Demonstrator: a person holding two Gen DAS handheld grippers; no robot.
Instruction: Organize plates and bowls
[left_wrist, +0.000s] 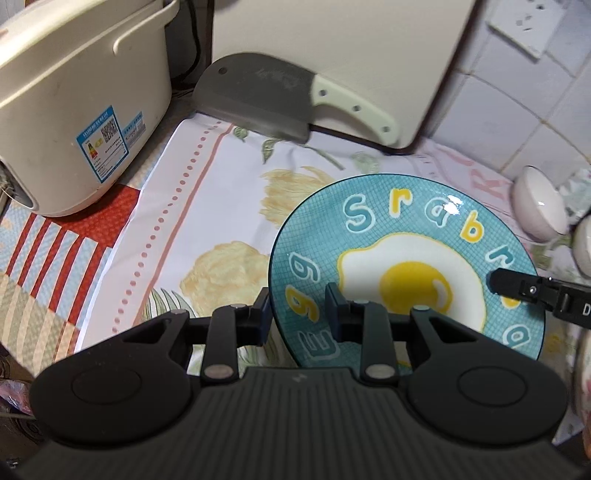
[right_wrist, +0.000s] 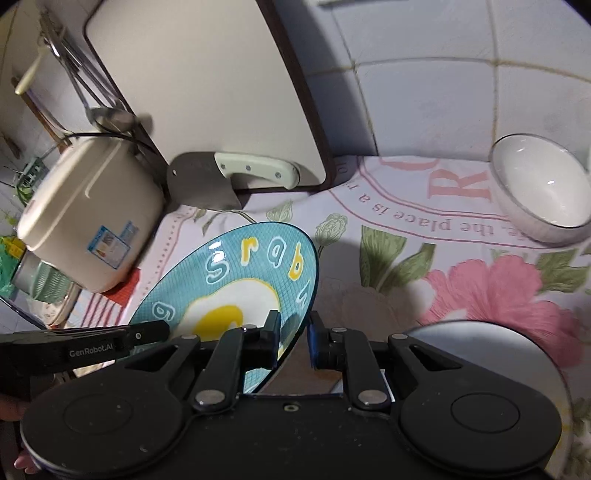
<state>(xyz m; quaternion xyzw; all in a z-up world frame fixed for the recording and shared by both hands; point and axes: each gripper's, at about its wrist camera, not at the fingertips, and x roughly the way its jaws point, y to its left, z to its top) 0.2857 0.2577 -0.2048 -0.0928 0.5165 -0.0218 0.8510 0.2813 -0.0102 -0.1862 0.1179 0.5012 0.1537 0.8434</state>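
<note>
A teal plate (left_wrist: 399, 236) with a fried-egg picture and letters is held tilted above the flowered cloth. My left gripper (left_wrist: 297, 312) straddles the plate's left rim, one finger on each side, with a visible gap. My right gripper (right_wrist: 293, 338) straddles the plate's (right_wrist: 236, 273) right rim the same way; its finger (left_wrist: 517, 288) shows on the plate in the left wrist view. A white bowl (right_wrist: 543, 188) stands on the cloth at the back right; it also shows in the left wrist view (left_wrist: 537, 208).
A cream rice cooker (left_wrist: 74, 107) stands at the back left. A cleaver (left_wrist: 266, 96) leans against an upright cutting board (left_wrist: 332, 48) at the tiled wall. A round metal lid-like object (right_wrist: 491, 354) lies under the right gripper.
</note>
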